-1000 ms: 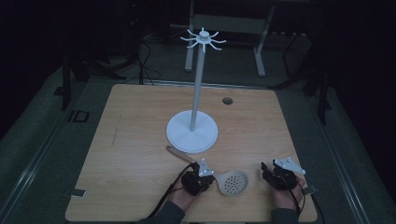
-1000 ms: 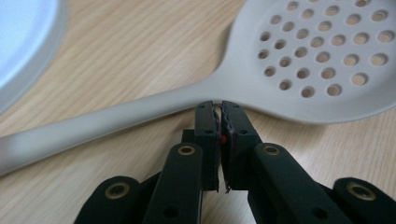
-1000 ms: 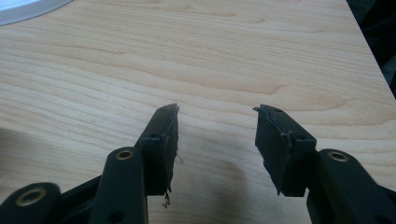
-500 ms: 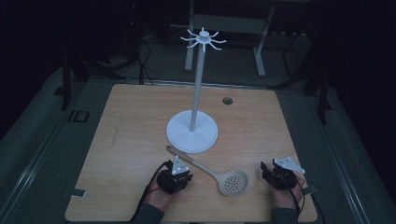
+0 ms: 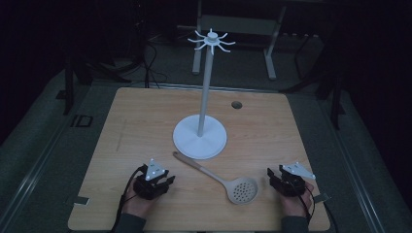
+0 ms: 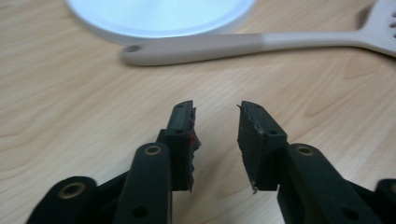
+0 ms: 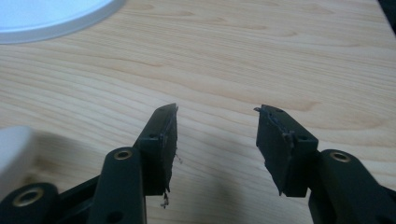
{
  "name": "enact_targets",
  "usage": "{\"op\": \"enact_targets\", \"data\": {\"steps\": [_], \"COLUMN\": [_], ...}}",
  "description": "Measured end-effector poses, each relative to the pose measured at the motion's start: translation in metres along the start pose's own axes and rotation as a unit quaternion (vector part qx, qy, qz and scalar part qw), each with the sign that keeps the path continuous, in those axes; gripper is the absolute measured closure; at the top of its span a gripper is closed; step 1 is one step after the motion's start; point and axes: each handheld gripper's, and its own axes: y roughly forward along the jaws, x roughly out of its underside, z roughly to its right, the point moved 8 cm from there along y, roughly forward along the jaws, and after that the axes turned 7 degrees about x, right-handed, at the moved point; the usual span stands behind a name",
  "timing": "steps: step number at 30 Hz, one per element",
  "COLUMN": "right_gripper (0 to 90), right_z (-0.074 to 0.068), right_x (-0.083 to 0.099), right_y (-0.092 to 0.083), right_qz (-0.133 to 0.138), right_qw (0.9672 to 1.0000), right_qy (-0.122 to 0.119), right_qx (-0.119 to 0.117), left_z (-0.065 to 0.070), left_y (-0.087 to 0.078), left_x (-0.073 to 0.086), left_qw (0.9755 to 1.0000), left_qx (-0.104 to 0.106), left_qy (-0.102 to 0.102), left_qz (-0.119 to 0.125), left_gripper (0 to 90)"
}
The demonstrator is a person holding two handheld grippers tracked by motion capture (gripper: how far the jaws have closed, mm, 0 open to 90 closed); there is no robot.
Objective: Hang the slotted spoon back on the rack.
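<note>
A beige slotted spoon (image 5: 221, 174) lies flat on the wooden table (image 5: 145, 121), its handle end near the white stand's round base (image 5: 199, 136) and its perforated bowl (image 5: 243, 190) toward the front. The stand's thin pole (image 5: 206, 87) rises to a ring of hooks (image 5: 212, 41). My left gripper (image 5: 167, 181) rests near the front left, apart from the spoon; its jaws have just been opening with nothing between them (image 6: 215, 122), and the spoon's handle (image 6: 196, 46) lies ahead. My right gripper (image 5: 270, 178) sits at the front right, open and empty (image 7: 217, 122), beside the spoon's bowl.
A small round hole (image 5: 236, 104) marks the table's far right part. The table's front edge runs just behind both hands. Dark floor, cables and a grey frame (image 5: 233, 24) lie beyond the far edge. The stand's base edge (image 7: 51, 18) shows at the right gripper view's upper left.
My left gripper has drawn away leftward from the spoon and its jaws have opened. The spoon stays flat on the table. The right gripper has kept still.
</note>
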Motion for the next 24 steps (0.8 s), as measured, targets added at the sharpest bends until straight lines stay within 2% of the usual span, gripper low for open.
{"op": "enact_targets", "data": {"steps": [3, 6, 8, 11, 14, 17, 20, 24], "right_gripper": [47.4, 48.7, 48.7, 49.8, 52.0, 52.4, 52.7, 52.6], "right_z": [-0.006, -0.011, -0.016, -0.027, -0.042, -0.055, -0.066, -0.082], "right_x": [-0.005, -0.012, -0.019, -0.029, -0.041, -0.055, -0.069, -0.085], "right_y": [-0.002, -0.003, -0.002, -0.001, -0.003, -0.005, -0.005, -0.003], "right_qz": [-0.006, -0.016, -0.021, -0.032, -0.037, -0.043, -0.044, -0.053], "right_qw": [0.9999, 0.9994, 0.9989, 0.9967, 0.9925, 0.9874, 0.9828, 0.9760], "right_qy": [-0.005, -0.007, -0.017, -0.049, -0.086, -0.118, -0.138, -0.159], "right_qx": [-0.014, -0.029, -0.038, -0.056, -0.079, -0.096, -0.115, -0.139], "left_z": [-0.015, -0.028, -0.034, -0.040, -0.042, -0.040, -0.040, -0.041], "left_y": [-0.006, -0.008, -0.009, -0.010, -0.010, -0.007, -0.008, -0.013], "left_x": [0.001, 0.003, 0.006, 0.009, 0.013, 0.017, 0.019, 0.024], "left_qw": [0.9998, 0.9995, 0.9993, 0.9990, 0.9989, 0.9992, 0.9993, 0.9992], "left_qx": [-0.013, -0.029, -0.035, -0.042, -0.045, -0.039, -0.037, -0.040], "left_qy": [-0.012, -0.013, -0.013, -0.014, -0.013, 0.002, 0.002, -0.008], "left_qz": [0.010, 0.006, 0.003, 0.003, 0.006, -0.001, -0.001, 0.000], "left_gripper": [62.3, 60.5, 59.9, 59.2, 57.4, 56.0, 56.0, 56.0]}}
